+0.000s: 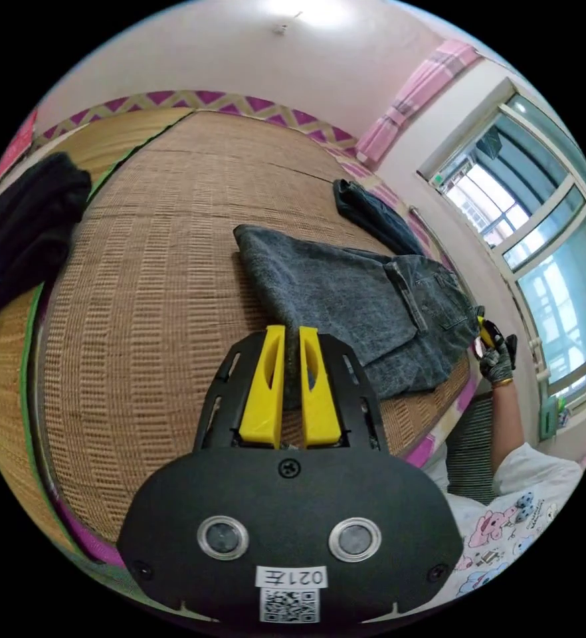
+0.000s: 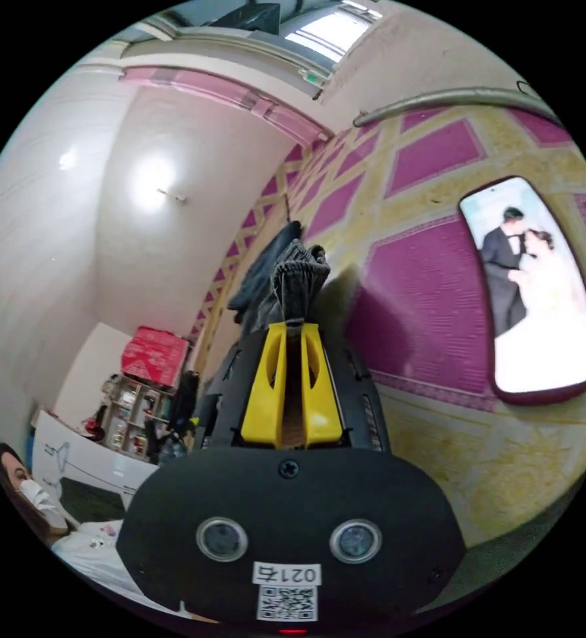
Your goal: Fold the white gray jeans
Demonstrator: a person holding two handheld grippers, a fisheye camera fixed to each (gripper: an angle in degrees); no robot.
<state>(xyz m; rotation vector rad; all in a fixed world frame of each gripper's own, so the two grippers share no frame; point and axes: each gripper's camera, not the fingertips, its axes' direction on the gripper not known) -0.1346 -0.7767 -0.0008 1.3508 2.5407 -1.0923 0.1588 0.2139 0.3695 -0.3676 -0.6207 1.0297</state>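
Home bedroom: woven bed mat [image 1: 173, 266], pink curtain [image 1: 416, 93], window [image 1: 545, 252], framed wedding photo [image 2: 539, 292].

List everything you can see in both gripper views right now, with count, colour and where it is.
jeans: one, grey, lying on the woven mat, one end pinched and lifted
woven mat: one, tan, covering the bed
dark jeans: one, dark blue, folded at the mat's far edge
black garment: one, black, heaped beside the mat
window: one, white-framed, on the wall
curtain: one, pink, beside the window
framed photo: one, red-rimmed, on the purple headboard
left gripper: yellow jaws close together over the jeans' edge
right gripper: yellow jaws clamped on the jeans
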